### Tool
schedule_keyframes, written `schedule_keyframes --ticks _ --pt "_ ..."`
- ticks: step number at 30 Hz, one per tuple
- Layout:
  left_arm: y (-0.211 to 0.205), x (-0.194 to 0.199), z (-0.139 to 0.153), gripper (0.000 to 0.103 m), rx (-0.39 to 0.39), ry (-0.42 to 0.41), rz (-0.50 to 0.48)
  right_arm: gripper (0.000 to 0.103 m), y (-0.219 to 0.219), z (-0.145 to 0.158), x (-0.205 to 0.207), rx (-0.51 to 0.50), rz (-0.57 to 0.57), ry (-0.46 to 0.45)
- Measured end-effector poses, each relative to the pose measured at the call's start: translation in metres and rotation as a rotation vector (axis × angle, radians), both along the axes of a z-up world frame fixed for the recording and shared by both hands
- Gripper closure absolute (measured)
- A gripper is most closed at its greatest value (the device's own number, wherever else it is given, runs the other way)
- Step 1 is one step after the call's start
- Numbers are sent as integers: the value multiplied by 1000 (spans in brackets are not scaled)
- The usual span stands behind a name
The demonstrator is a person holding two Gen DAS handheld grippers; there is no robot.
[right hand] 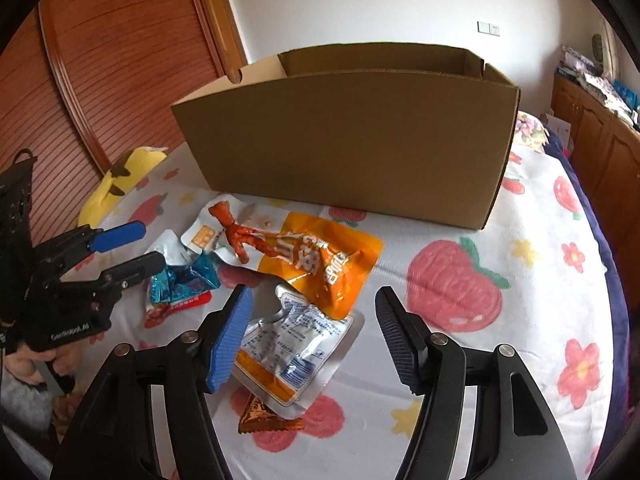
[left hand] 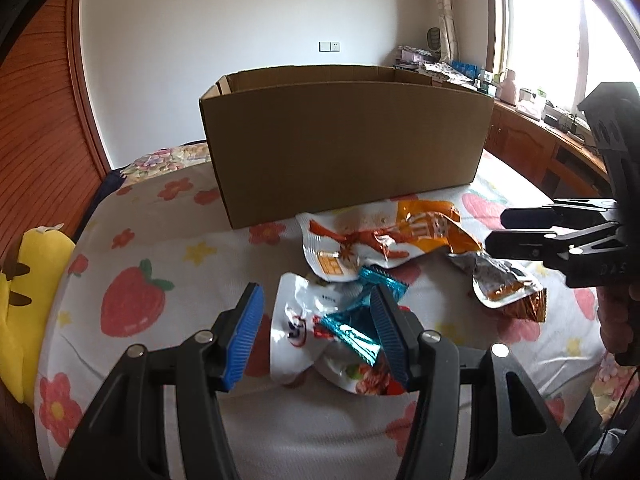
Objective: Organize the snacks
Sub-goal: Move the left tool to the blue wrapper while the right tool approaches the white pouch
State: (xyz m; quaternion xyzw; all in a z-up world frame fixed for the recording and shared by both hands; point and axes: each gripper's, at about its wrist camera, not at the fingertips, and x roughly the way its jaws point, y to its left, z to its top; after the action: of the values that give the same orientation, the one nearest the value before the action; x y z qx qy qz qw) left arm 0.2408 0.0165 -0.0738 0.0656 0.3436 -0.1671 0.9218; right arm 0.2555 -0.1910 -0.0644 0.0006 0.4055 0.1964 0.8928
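Note:
An open cardboard box (left hand: 344, 140) stands on the bed; it also shows in the right wrist view (right hand: 348, 140). In front of it lie snack packets: a large orange-and-white one (left hand: 380, 240) (right hand: 304, 256), a silver one (left hand: 496, 280) (right hand: 296, 348), a small brown one (right hand: 268, 422), a white one (left hand: 296, 328) and a teal one (left hand: 352, 330) (right hand: 180, 284). My left gripper (left hand: 316, 336) is open, its fingers around the teal and white packets. My right gripper (right hand: 316, 340) is open above the silver packet.
The bed has a white strawberry-and-flower sheet (left hand: 132, 304). A yellow plush toy (left hand: 24, 292) lies at its left edge by a wooden wardrobe (left hand: 36, 128). A cluttered wooden counter (left hand: 532, 136) runs under the window on the right.

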Motion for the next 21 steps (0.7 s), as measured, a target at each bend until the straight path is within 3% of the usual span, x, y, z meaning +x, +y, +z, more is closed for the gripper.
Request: schedule_keyframes --ticks 17,21 --pt "-8 -10 -2 47 -9 22 -22 34 9 -23 2 -92 4 87" --pt "-13 -12 -1 47 3 17 -37 38 3 -23 0 -88 4 92"
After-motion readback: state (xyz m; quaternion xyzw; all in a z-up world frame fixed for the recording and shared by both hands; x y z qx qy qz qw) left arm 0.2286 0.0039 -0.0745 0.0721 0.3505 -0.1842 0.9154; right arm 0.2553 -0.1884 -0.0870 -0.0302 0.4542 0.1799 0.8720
